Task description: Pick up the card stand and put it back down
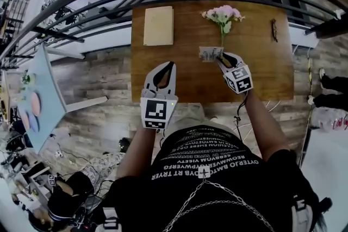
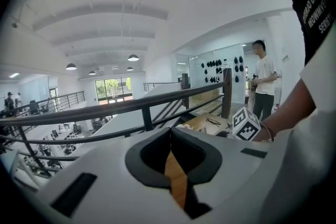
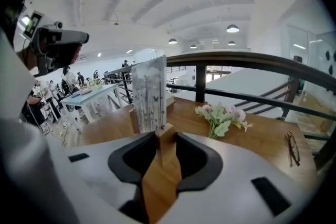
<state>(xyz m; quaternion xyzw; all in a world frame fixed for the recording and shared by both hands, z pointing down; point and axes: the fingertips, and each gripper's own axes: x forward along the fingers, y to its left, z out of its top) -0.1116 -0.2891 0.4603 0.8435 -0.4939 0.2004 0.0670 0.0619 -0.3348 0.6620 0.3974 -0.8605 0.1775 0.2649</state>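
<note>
Right gripper view, right gripper (image 3: 166, 137) fingers clamp card stand (image 3: 149, 93) base, unclear in head view, left gripper (image 2: 170, 134) fingers together

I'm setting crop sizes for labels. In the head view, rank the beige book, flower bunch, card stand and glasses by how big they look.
1. beige book
2. flower bunch
3. card stand and glasses: both small, too alike to rank.

Brown wood-grain worktop (image 1: 261, 73); pink flowers (image 1: 222, 13), green leaves; cream pad (image 1: 159, 25); card stand (image 3: 150, 94) with tan wood base and grey-white speckled card.
</note>
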